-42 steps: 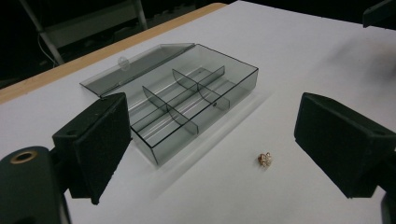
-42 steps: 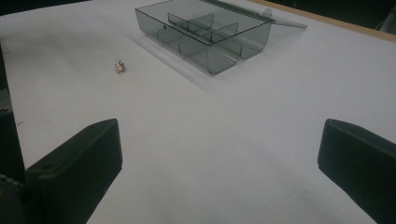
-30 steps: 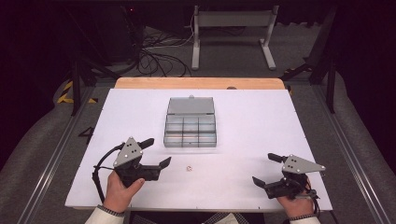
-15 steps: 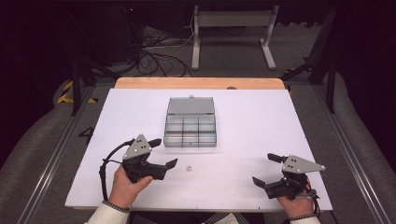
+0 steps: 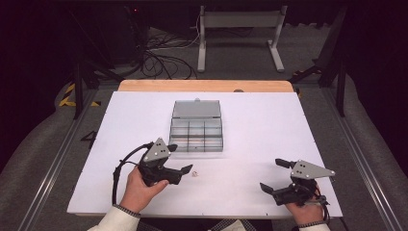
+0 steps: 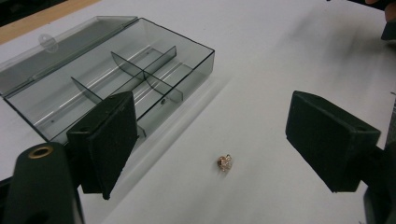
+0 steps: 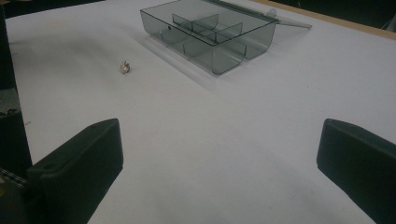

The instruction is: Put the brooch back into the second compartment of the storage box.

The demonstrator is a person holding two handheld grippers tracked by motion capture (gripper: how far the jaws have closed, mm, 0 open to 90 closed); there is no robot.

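My left gripper (image 5: pixel 179 159) slid toward trinket (image 5: pixel 195 174), jaws just narrowing, still spread, empty; tiny piece may skid away.

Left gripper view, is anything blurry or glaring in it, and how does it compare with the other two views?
Left gripper view: the near jaws look soft, the far white table smears at top right, while the small metal piece stays fairly sharp. Right gripper view: soft shadow beside the clear box, no harsh glare. High view: even light on the table, dark surroundings.
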